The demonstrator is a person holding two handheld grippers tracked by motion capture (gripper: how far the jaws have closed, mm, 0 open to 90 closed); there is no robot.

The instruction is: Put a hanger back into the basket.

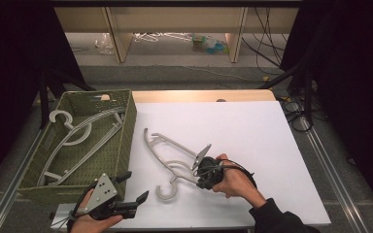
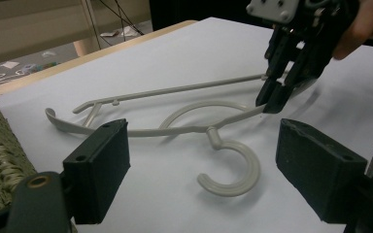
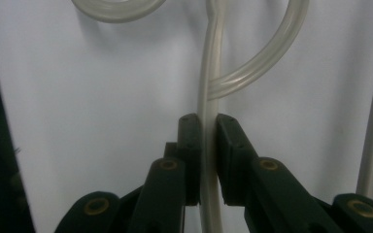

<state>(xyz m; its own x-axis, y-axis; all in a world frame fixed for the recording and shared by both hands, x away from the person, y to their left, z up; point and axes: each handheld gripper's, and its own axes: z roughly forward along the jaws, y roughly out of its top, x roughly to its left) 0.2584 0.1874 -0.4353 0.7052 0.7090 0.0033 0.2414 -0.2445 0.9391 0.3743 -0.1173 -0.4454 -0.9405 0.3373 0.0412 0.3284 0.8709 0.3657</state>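
Lying under everything is the big white counter, with a strip of bare wood along its far edge. A green woven basket sits off the counter's left edge, and pale hangers lie inside it. One more pale hanger lies flat on the counter, near the front edge and a bit left of the middle. Its round hook points toward the front edge.

The right claw sits by the front edge and is squeezed tight on a thin bar of that hanger, next to the curved part. In the right gripper view both black pads press on the bar from each side.

The left claw is at the front left corner. Its jaws stand wide apart with nothing between them, and it points at the hanger on the counter.
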